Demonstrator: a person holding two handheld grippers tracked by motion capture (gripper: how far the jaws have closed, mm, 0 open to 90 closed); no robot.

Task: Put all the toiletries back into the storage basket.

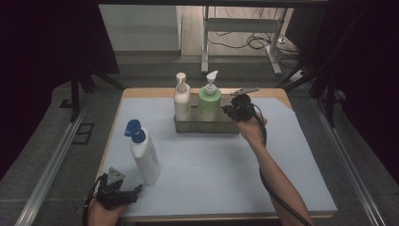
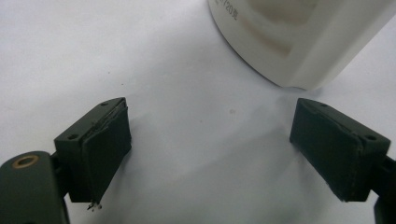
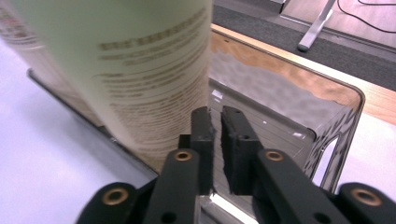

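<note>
High view — your right gripper (image 1: 234, 112) sits at the metal tray (image 1: 206, 126), just beside the green bottle (image 1: 209, 101).

Left gripper view — jaws wide apart, empty; white bottle (image 2: 299, 37) just ahead.

Right gripper view — jaws closed, apparently pinching the tray's wall (image 3: 280, 121).

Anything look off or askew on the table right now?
Nothing spilled or tipped. The white bottle and green bottle stand upright in the metal tray; the blue-capped bottle stands alone outside it, near the left tool.
</note>
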